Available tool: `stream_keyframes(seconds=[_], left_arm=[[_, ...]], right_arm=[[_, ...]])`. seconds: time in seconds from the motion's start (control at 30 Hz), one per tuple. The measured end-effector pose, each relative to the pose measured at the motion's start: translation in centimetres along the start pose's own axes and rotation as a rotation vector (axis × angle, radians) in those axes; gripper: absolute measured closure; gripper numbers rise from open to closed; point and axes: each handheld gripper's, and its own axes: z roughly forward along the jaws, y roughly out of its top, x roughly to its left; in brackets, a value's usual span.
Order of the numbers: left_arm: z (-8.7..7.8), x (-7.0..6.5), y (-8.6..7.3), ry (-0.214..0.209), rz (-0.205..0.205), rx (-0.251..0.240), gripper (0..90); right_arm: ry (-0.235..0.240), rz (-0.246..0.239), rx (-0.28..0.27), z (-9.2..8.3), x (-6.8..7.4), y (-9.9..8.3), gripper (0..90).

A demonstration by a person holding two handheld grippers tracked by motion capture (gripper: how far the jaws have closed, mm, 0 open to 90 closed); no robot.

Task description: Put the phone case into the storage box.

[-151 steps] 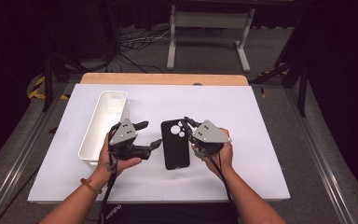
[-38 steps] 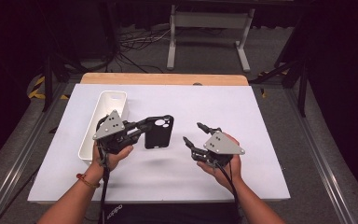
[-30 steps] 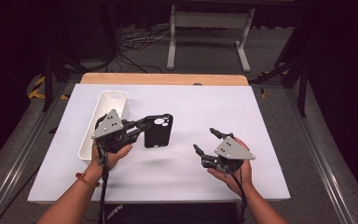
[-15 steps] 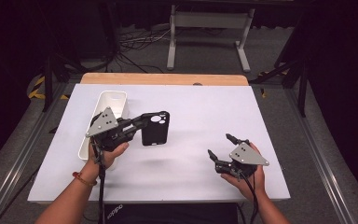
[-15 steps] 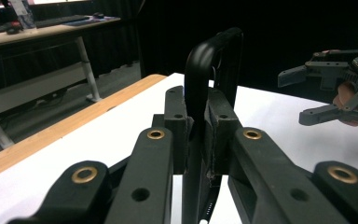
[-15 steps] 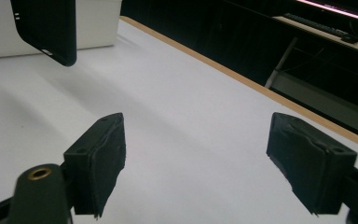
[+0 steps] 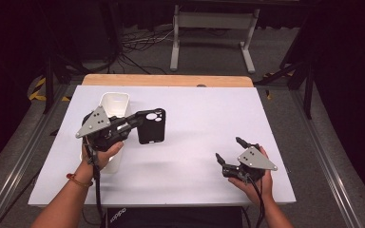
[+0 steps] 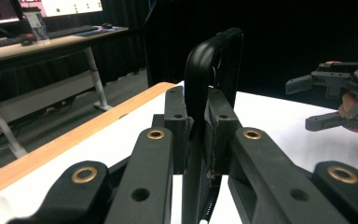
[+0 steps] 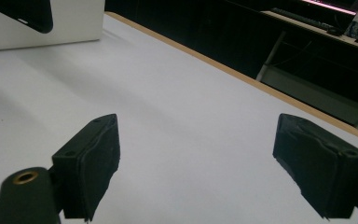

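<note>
A black phone case point(image 7: 151, 126) with a round camera cutout hangs above the white table point(image 7: 204, 114), just right of a white bin point(image 7: 115, 99). My left gripper point(image 7: 135, 119) is shut on its edge; in the left gripper view the case point(image 8: 212, 60) stands upright, pinched between the jaws of that gripper point(image 8: 196, 135). My right gripper point(image 7: 228, 148) rests low near the table's front right corner. Its jaws have just been opening and stand wide apart, with nothing between them point(image 9: 200, 158). The case's corner point(image 9: 23, 14) shows far off in the right gripper view.
The long white bin lies at the table's left side, under my left hand. A wooden strip point(image 7: 166, 80) runs along the far edge. Beyond it are a desk frame point(image 7: 211, 28) and cables on the dark floor. My right gripper point(image 8: 335, 100) shows in the left gripper view.
The left gripper has carried the case slightly left, toward the bin. The right gripper has drawn back to the front right of the table, and its jaws have spread.
</note>
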Motion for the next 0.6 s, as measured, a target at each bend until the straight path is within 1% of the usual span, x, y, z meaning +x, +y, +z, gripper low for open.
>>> stream_keyframes(seconds=[0.17, 0.2, 0.23, 0.4, 0.47, 0.5, 0.57, 0.6], left_arm=[[-0.5, 0.4, 0.2, 0.006, 0.004, -0.003, 82.1], [-0.5, 0.5, 0.2, 0.01, 0.007, -0.011, 82.1], [-0.7, 0.6, 0.3, 0.003, 0.004, -0.009, 82.1], [-0.8, 0.5, 0.6, 0.006, 0.016, -0.018, 82.1], [-1.0, 0.6, 0.7, 0.005, 0.02, -0.013, 82.1], [-1.0, 0.6, 0.8, 0.006, 0.019, -0.019, 82.1], [-1.1, 0.8, 0.9, 0.004, 0.015, -0.016, 82.1], [-1.1, 0.9, 0.9, 0.01, 0.017, -0.026, 82.1]], right_arm=[[0.004, -0.004, 0.001, 0.1, 0.1, 0.0, 15.2], [0.003, -0.007, 0.002, 0.2, 0.1, 0.0, 15.1], [0.004, -0.006, 0.002, 0.2, 0.1, 0.0, 15.0], [0.005, -0.009, 0.006, 0.2, 0.2, 0.0, 14.9], [0.003, -0.008, 0.003, 0.2, 0.2, 0.0, 14.8], [0.004, -0.006, 0.003, 0.2, 0.2, 0.0, 14.8], [0.005, -0.01, 0.007, 0.2, 0.2, 0.0, 14.8], [0.005, -0.009, 0.008, 0.2, 0.2, 0.0, 14.7]])
